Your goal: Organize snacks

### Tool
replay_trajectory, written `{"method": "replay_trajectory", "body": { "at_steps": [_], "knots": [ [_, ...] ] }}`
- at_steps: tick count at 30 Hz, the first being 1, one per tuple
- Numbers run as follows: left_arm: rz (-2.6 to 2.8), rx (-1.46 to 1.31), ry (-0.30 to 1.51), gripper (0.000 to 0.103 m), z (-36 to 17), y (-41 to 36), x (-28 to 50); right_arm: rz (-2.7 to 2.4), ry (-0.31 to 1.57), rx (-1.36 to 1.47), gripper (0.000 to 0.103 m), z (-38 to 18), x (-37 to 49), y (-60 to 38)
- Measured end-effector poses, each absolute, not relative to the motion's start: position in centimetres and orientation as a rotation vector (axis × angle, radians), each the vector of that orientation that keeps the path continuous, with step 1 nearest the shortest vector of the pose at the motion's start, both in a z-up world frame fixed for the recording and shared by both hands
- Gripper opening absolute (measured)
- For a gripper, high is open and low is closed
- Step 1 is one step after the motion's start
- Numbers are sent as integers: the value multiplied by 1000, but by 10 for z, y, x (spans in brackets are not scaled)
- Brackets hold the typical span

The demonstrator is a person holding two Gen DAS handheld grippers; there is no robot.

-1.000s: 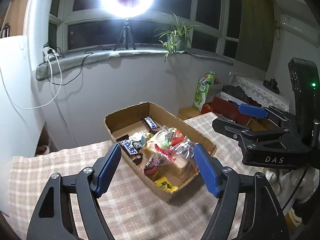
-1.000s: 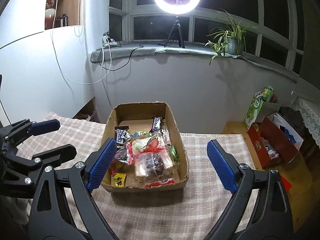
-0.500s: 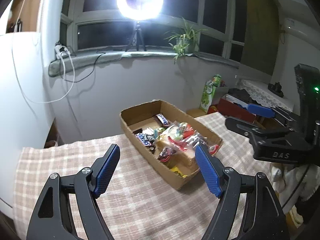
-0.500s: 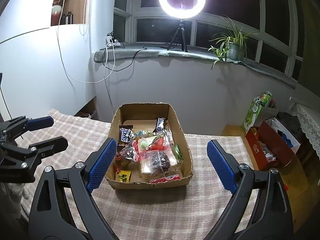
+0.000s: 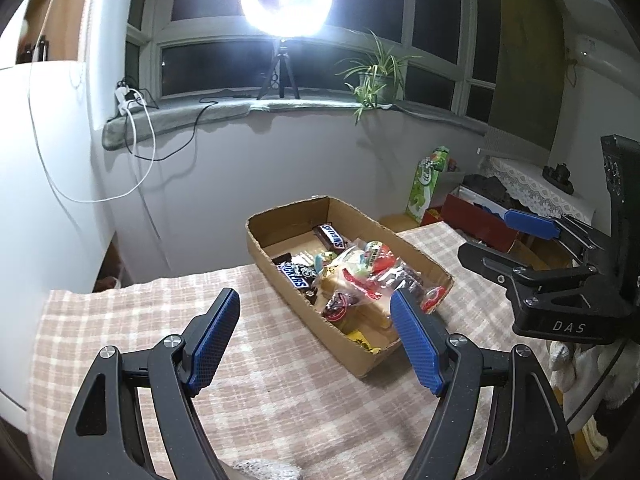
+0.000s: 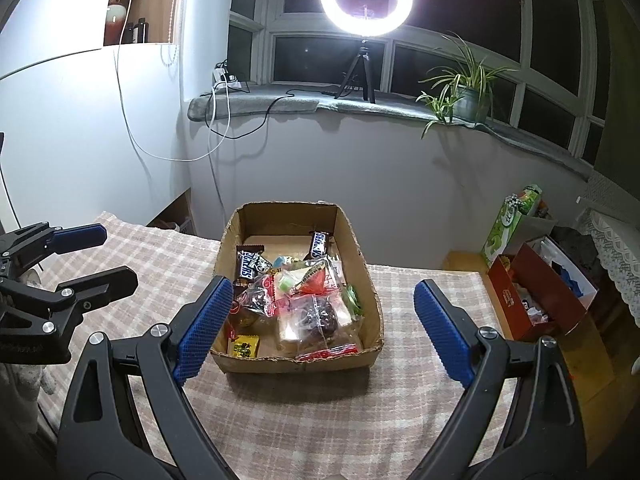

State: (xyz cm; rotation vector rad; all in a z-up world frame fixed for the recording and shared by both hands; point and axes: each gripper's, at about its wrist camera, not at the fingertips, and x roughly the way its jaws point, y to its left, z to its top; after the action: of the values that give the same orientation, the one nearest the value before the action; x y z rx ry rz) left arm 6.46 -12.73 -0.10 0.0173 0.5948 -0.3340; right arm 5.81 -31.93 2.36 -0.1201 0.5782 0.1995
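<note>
Both of my grippers have drawn back from the cardboard box (image 6: 298, 280) over the last second: it sat larger and closer between my fingers then, and now it lies farther ahead on the checked tablecloth (image 6: 320, 412). My right gripper (image 6: 320, 332) is spread wide and holding nothing; the box sits just beyond and between its blue pads (image 6: 202, 328), nearer the left one. My left gripper (image 5: 316, 340) is spread just as wide and also empty, and from its view the box lies ahead and off toward its right pad, with bare cloth straight between the jaws. Every snack I can see is inside the box: two Snickers bars (image 6: 320, 245) toward the far end, clear bags of sweets (image 6: 316, 312) heaped in the middle, a small yellow packet (image 6: 244, 346) at the near corner. None lies loose on the cloth ahead of either jaw. I read this retreat, with both jaws empty and the snacks gathered, as the task being at or near its end; if sorting within the box is meant, I would have to go back in.
</note>
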Motion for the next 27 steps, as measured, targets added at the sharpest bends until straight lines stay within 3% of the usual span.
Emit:
{"method": "replay_trajectory", "body": {
  "at_steps": [27],
  "knots": [
    [-353,29,589,78,2,-130,60,202,584,-125,94,20,55,-323]
  ]
}}
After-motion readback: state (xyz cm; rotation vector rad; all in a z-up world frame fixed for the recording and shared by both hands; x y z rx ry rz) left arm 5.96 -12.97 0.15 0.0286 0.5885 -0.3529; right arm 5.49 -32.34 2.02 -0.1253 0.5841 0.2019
